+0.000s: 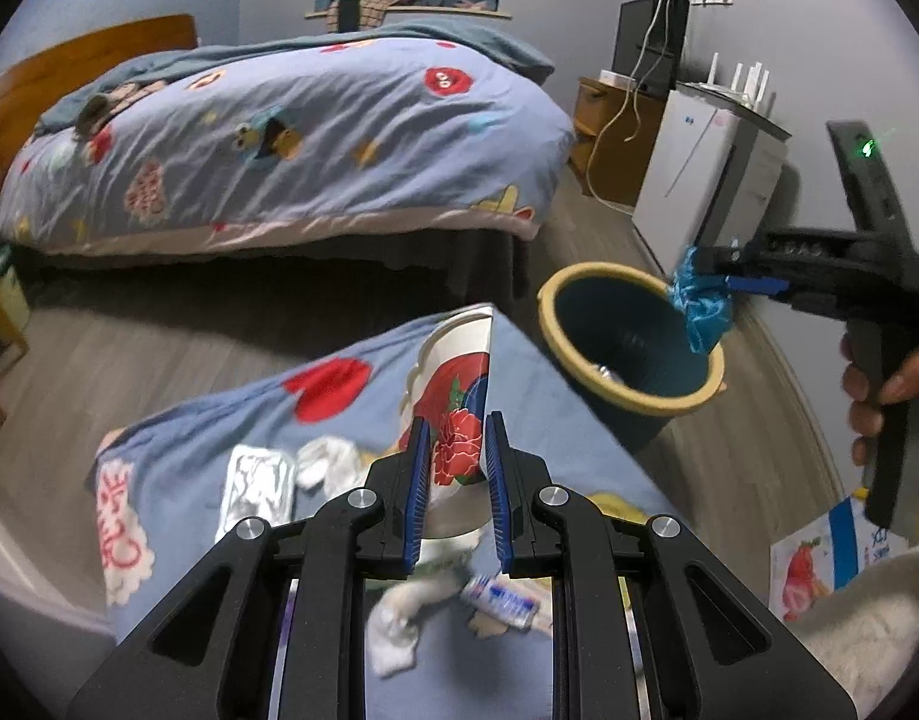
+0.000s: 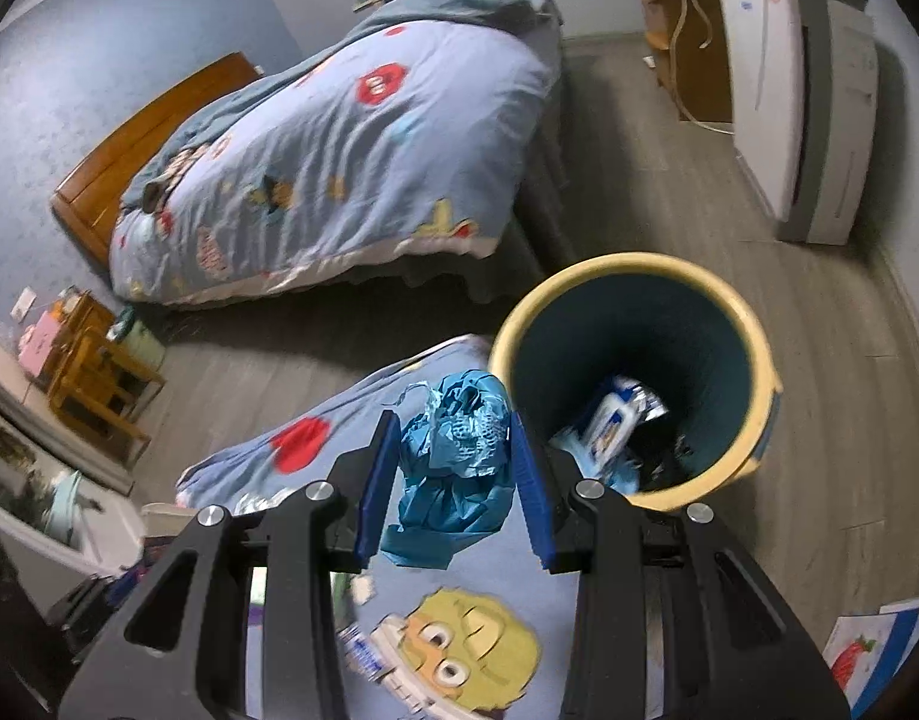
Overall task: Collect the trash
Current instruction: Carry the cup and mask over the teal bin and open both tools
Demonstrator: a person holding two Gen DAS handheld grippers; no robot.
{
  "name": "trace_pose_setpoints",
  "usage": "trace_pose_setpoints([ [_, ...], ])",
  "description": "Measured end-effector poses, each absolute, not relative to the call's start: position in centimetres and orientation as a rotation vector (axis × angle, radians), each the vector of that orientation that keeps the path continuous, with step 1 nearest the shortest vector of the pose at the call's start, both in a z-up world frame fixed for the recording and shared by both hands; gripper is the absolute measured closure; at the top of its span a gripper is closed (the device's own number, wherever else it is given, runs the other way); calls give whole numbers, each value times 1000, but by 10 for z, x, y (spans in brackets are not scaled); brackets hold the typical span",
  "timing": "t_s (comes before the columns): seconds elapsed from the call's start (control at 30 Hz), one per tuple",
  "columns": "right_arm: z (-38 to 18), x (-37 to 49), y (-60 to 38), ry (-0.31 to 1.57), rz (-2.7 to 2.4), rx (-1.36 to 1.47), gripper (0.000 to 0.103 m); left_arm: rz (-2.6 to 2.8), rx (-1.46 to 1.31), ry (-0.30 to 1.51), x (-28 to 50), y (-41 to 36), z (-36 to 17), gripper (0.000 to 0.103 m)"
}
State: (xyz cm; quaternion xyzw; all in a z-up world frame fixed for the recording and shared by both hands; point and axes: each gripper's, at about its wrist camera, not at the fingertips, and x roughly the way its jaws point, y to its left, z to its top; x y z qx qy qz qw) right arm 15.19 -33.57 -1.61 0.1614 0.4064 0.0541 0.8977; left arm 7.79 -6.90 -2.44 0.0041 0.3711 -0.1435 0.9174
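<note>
- Between our left tongs (image 1: 456, 468), a flattened paper cup (image 1: 453, 396) is pinched, lifted over the bed's quilt (image 1: 219, 420).
- Between our right tongs (image 2: 453, 462), a crumpled blue wrapper (image 2: 459, 450) is clamped.
- Just beyond both, the bin (image 2: 753, 324) waits; we judge each load must be carried over its rim before release.

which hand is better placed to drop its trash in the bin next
Right. The right gripper, shut on the blue wad, hangs at the bin rim. The left gripper holds the paper cup over the bedding, short of it.
</note>
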Motion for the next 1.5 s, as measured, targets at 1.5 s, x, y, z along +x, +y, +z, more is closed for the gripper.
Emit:
trace_pose_setpoints([
  [1.5,-89,204,-484,775,-101,647,36,-552,72,800,225,-267,-64,64],
])
